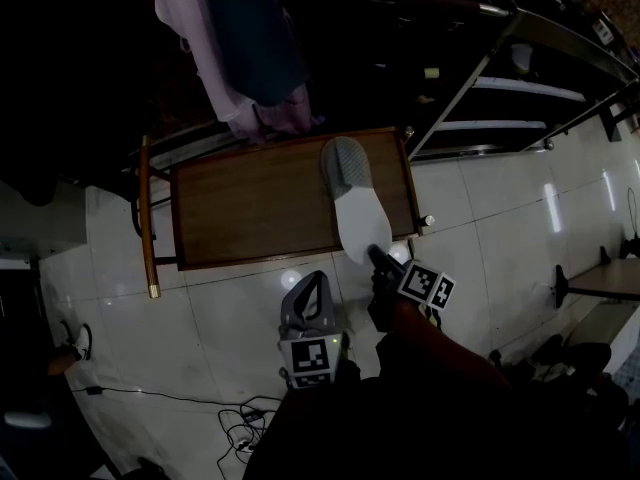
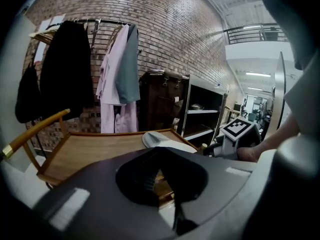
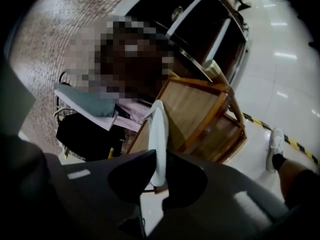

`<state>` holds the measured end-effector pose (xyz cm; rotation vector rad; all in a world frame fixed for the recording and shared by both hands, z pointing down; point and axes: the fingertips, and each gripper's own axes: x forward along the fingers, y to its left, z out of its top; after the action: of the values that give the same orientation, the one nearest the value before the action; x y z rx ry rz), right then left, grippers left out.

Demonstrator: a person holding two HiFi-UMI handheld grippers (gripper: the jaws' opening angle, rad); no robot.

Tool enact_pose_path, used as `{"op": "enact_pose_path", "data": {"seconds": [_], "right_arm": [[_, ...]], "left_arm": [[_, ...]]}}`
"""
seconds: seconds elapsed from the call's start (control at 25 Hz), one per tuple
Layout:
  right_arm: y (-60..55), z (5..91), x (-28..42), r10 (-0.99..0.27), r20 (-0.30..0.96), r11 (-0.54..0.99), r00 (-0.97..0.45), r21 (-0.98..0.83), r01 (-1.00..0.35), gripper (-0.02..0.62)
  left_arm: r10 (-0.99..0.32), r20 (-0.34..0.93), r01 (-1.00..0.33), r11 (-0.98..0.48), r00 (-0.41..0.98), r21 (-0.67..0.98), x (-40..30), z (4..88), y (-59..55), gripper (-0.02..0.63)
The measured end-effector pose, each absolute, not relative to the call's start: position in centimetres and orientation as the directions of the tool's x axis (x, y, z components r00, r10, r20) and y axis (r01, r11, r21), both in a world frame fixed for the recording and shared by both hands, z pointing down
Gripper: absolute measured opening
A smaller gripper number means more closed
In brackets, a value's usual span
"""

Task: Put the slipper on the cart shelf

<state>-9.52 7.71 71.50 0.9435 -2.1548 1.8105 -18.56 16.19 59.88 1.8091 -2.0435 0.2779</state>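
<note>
A white slipper (image 1: 350,193) with a grey toe lies on the wooden top shelf of the cart (image 1: 250,198), at its right end, with the heel hanging past the near edge. My right gripper (image 1: 378,258) is shut on that heel. In the right gripper view the slipper (image 3: 157,134) stands edge-on between the two jaws of the gripper (image 3: 159,171), above the cart (image 3: 187,104). My left gripper (image 1: 316,278) hovers over the floor just short of the cart, jaws together and holding nothing. The left gripper view shows the slipper (image 2: 165,140) on the shelf (image 2: 90,151) ahead.
Clothes (image 1: 240,48) hang on a rack behind the cart. A dark shelving unit (image 1: 520,88) stands at the right. The cart's wooden handle (image 1: 147,218) is at its left end. Cables (image 1: 240,428) lie on the tiled floor. A person's white shoe (image 3: 275,144) shows at the right.
</note>
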Motion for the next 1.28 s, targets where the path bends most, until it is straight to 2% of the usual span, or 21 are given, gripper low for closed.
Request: {"op": "enact_pose_path", "data": {"seconds": [0.28, 0.56, 0.68, 0.96, 1.28], "right_arm": [[7.4, 67.1, -8.6, -0.405, 0.485, 0.32, -0.775, -0.719, -0.617, 0.04], [7.5, 59.2, -6.9, -0.528, 0.355, 0.567, -0.772, -0.53, -0.631, 0.038], [6.8, 55.6, -6.0, -0.59, 0.302, 0.638, -0.749, -0.393, -0.662, 0.038], [4.9, 48.1, -4.1, -0.703, 0.171, 0.669, -0.691, -0.172, -0.723, 0.038], [3.1, 43.5, -3.4, -0.755, 0.063, 0.649, -0.653, -0.072, -0.757, 0.038]], "left_arm": [[-0.909, 0.405, -0.986, 0.141, -0.094, 0.087, -18.9, 59.0, 16.6, 0.017], [-0.943, 0.33, -0.994, 0.067, -0.034, 0.087, -17.8, 55.2, 15.3, 0.017], [-0.96, 0.279, -0.996, 0.034, -0.011, 0.078, -17.5, 53.1, 14.2, 0.017], [-0.99, 0.14, -0.996, 0.006, 0.007, 0.093, -17.8, 46.6, 12.0, 0.017], [-0.998, 0.068, -0.998, 0.011, -0.007, 0.06, -18.5, 43.7, 9.9, 0.017]]}}
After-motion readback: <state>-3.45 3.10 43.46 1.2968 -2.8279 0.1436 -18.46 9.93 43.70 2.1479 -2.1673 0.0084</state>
